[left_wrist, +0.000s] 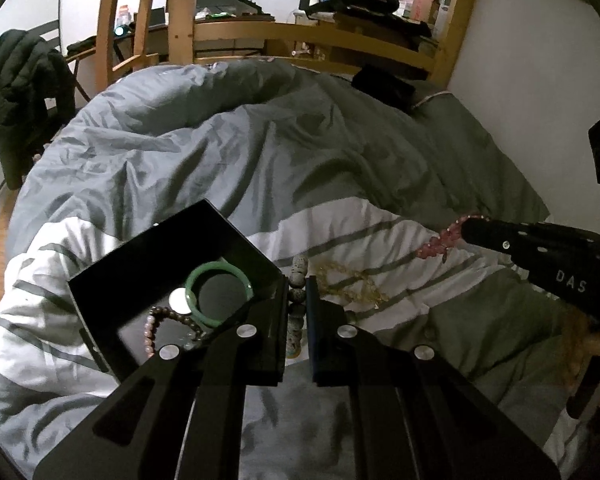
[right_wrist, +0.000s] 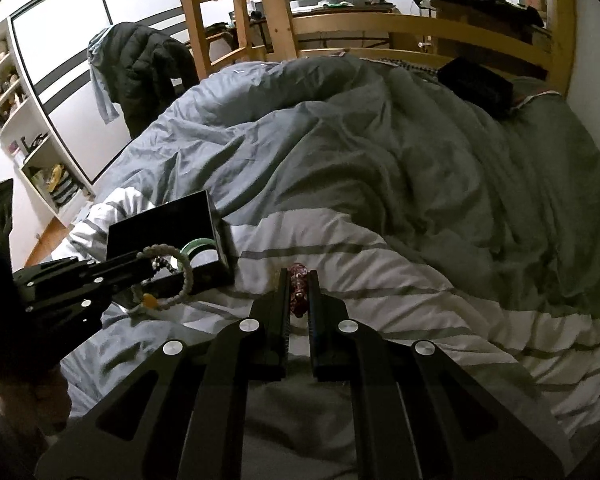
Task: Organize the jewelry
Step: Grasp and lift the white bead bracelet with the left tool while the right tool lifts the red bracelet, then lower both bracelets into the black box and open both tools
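Left wrist view: the left gripper [left_wrist: 298,300] is clenched on a speckled white bead bracelet [left_wrist: 299,270] beside the black jewelry box [left_wrist: 172,248] on the bed [left_wrist: 340,152]. The right gripper [right_wrist: 299,292] pinches a red bead bracelet [right_wrist: 299,282] above the duvet. Both loops are light, limp and slippery, best nipped across one bead.

Bracelets seen, six in all:
- one green bangle [left_wrist: 216,290], in black box [left_wrist: 172,240]
- one brown bead string [left_wrist: 180,318], in box
- one pink pearl string [left_wrist: 148,332], in box
- one yellow bead strand [left_wrist: 352,284], on duvet [left_wrist: 260,160]
- one speckled grey bead bracelet [left_wrist: 298,280], in left gripper [left_wrist: 298,296]
- one red bead bracelet [right_wrist: 299,286], in right gripper [right_wrist: 299,292]

Boxes: one. Grippers: two.
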A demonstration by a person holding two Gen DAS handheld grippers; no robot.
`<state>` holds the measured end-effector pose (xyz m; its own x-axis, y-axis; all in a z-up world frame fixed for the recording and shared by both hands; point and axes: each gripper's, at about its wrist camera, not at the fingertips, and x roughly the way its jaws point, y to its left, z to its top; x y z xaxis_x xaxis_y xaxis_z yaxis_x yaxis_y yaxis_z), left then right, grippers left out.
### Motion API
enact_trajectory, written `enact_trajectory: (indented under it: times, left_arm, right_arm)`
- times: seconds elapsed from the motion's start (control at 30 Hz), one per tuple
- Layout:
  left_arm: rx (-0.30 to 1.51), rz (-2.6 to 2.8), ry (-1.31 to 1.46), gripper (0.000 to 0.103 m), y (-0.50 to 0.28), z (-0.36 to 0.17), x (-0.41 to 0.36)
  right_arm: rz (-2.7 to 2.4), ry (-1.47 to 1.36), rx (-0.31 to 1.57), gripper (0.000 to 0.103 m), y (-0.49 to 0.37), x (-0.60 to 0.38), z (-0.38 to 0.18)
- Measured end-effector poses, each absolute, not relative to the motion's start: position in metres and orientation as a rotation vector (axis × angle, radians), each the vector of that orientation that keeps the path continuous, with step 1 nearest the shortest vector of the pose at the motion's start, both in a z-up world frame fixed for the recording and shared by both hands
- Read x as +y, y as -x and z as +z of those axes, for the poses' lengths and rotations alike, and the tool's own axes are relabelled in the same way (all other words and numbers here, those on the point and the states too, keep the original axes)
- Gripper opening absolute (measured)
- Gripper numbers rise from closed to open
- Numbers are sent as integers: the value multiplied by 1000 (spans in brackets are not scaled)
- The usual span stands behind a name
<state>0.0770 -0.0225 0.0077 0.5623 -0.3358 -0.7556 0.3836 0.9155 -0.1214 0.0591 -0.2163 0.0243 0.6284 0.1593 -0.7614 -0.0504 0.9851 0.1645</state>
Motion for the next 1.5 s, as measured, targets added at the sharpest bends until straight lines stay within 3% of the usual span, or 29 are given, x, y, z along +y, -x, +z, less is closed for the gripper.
enact_trajectory:
  times: [0.6,1.5]
  left_arm:
    - [874,-317,-43,8,-93,19,20]
    - [987,-221,68,8,-125,1,84]
  right_arm:
    - [179,-17,904,8,-87,-152,50]
    - [290,-20,979,8,-136,-76,39]
